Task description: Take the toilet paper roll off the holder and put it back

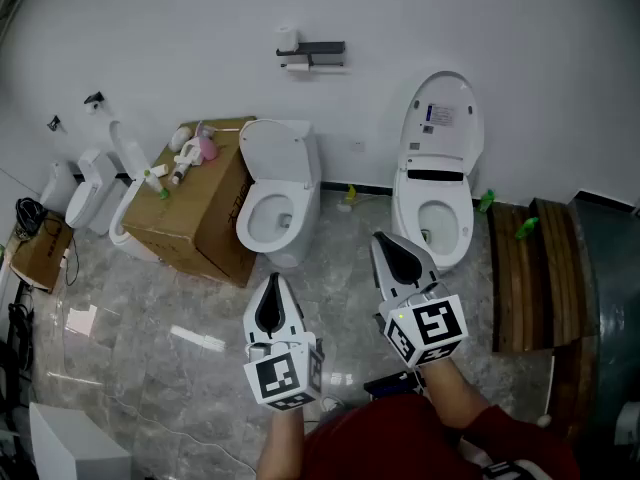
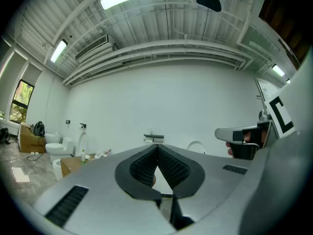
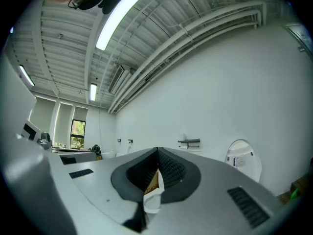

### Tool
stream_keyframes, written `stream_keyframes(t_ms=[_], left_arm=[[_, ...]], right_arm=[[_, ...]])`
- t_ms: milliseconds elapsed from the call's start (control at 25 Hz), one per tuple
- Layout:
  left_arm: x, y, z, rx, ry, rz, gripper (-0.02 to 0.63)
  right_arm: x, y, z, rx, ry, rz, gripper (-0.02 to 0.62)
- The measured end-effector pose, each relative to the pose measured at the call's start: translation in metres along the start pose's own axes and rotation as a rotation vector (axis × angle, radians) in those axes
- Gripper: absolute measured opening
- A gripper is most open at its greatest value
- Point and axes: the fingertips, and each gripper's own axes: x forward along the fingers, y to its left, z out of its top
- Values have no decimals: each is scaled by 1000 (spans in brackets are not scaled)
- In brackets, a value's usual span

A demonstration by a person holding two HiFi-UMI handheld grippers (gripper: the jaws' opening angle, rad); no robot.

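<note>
The dark toilet paper holder (image 1: 312, 52) is fixed high on the white wall, far from both grippers. A white toilet paper roll (image 1: 296, 66) hangs under its left end, and another white roll-like thing (image 1: 287, 38) stands on top. The holder shows small in the left gripper view (image 2: 154, 139) and in the right gripper view (image 3: 190, 142). My left gripper (image 1: 272, 282) is held low over the floor with its jaws shut and nothing between them. To its right, the right gripper (image 1: 386, 240) is also shut and empty. Both point toward the wall.
Two white toilets stand against the wall, one (image 1: 275, 193) ahead of the left gripper and one (image 1: 438, 168) with its lid up. A cardboard box (image 1: 200, 203) with bottles stands at left, with urinals (image 1: 95, 183) beyond. A wooden bench (image 1: 530, 273) is at right.
</note>
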Motion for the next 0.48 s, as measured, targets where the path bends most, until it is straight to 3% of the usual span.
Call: stream_keyframes(t_ms=[480], left_arm=[[7,-54,0,12,-23,15,15]], right_arm=[[-22,-42,-3,18,18,36,17]])
